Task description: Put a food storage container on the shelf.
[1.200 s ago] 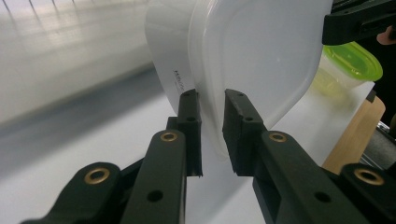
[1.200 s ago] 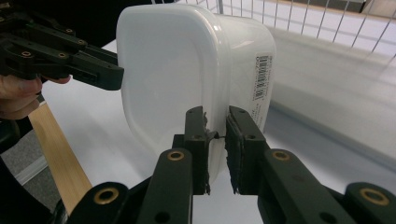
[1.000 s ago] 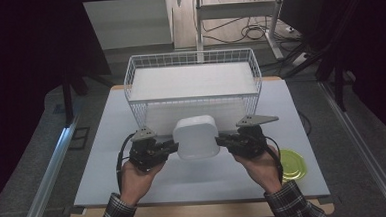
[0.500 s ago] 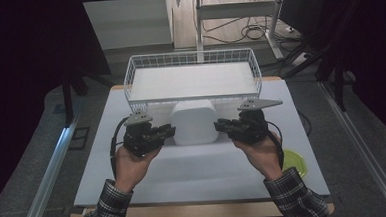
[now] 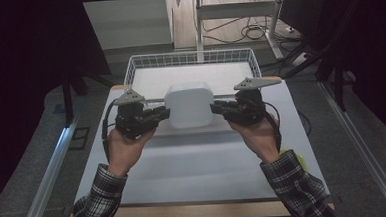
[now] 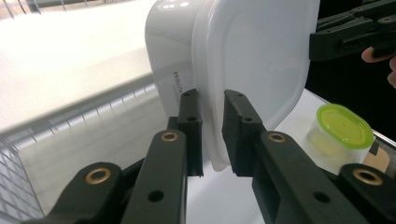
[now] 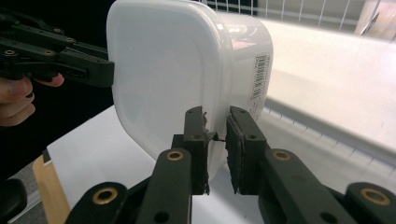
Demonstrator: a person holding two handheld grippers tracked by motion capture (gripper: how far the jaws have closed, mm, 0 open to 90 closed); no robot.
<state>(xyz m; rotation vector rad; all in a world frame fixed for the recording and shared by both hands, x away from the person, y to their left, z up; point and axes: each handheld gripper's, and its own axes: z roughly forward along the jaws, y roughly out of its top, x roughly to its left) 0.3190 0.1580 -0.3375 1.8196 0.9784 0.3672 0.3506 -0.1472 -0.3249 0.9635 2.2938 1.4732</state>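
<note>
Green-lidded tub (image 5: 295, 158): at 4 o'clock on the table (image 5: 194, 168), mostly hidden behind the right sleeve (image 5: 295, 188).
Basket (image 5: 191, 58): near wall at 12 o'clock partly hidden behind the white box (image 5: 189, 104).
Label print (image 7: 259, 77): on the box's side, too small to read.
Sleeves: cut off at the bottom edge.

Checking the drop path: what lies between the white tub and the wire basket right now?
Nothing lies between them. In the high view the white tub, pinched at its rim by the left gripper and right gripper, hangs at the wire basket's near rim.
</note>
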